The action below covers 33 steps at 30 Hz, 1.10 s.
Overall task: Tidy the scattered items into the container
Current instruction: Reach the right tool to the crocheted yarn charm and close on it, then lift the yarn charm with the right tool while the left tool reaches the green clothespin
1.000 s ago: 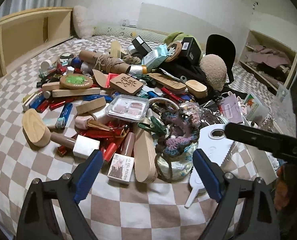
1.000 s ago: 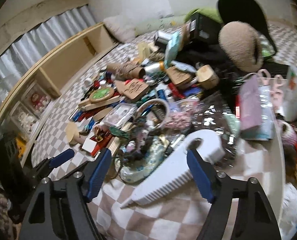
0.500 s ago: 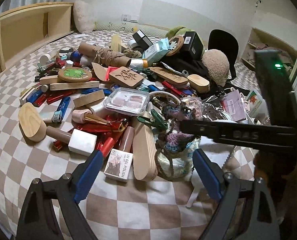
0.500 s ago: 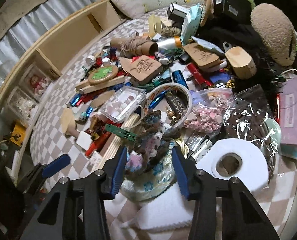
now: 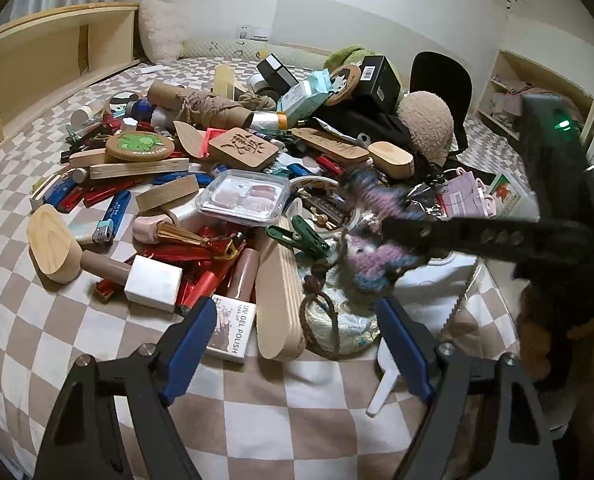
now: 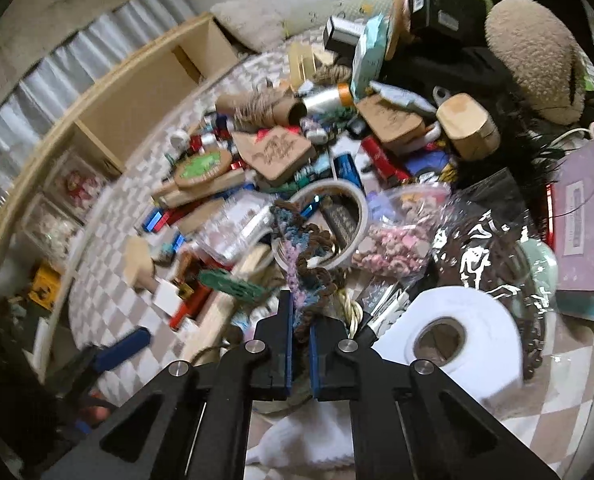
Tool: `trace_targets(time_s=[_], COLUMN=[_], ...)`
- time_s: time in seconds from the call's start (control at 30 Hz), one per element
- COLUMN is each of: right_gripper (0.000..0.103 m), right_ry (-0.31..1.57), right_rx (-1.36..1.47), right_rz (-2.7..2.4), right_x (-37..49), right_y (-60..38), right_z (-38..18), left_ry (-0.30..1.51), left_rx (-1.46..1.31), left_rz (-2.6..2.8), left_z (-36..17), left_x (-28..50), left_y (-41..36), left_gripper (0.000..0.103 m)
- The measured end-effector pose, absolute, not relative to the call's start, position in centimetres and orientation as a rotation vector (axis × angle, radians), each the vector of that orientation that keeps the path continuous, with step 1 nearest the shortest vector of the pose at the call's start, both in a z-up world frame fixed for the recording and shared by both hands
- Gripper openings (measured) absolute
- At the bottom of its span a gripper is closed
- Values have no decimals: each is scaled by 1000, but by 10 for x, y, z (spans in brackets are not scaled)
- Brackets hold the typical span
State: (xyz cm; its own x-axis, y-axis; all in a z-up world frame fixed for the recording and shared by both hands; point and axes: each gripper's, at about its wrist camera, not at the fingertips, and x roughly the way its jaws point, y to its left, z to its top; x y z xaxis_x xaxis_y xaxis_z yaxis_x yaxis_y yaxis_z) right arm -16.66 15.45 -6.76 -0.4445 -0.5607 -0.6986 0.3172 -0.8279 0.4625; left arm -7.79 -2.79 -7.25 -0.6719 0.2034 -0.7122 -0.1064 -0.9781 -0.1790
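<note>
A heap of small items covers the checkered bedspread: lighters, wooden pieces, a clear box, a gel polish box. My right gripper is shut on a purple, blue and brown crocheted piece. In the left wrist view that gripper reaches in from the right, with the crocheted piece blurred under its tip. My left gripper hovers over the near edge of the heap. Its jaws are closing, wide apart, and the pads touch nothing.
A white paper roll and a tape ring lie right of the crocheted piece. A green clip and a long wooden slat lie left of it. A wooden shelf runs along the far left, and a plush and black chair stand behind.
My right gripper moved in over the heap and shut on the crocheted piece, which now stretches upward. The left gripper's jaws narrowed slightly and it stayed in place.
</note>
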Motion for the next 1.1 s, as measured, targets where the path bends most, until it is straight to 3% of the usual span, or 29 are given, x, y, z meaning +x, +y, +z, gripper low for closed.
trace_targets(time_s=[0.17, 0.4, 0.53, 0.6, 1.1], right_gripper=[7, 7, 7, 7, 7], right_ry=[-473, -617, -662, -677, -735], right_rx=[1144, 1039, 977, 952, 919], right_rz=[-2307, -2350, -2360, -2360, -2329], right_x=[-163, -155, -151, -148, -143], right_y=[181, 224, 239, 243, 257], right_z=[-47, -25, -14, -10, -10], left_ry=[-166, -186, -175, -156, 50], left_rx=[-1201, -1247, -1248, -1239, -1223], left_rz=[2702, 2684, 2680, 2661, 2575], left_z=[-76, -81, -79, -79, -96], left_x=[-83, -99, -110, -114, -122], left_y=[-24, -28, -26, -19, 27], left_gripper=[73, 55, 52, 44, 44])
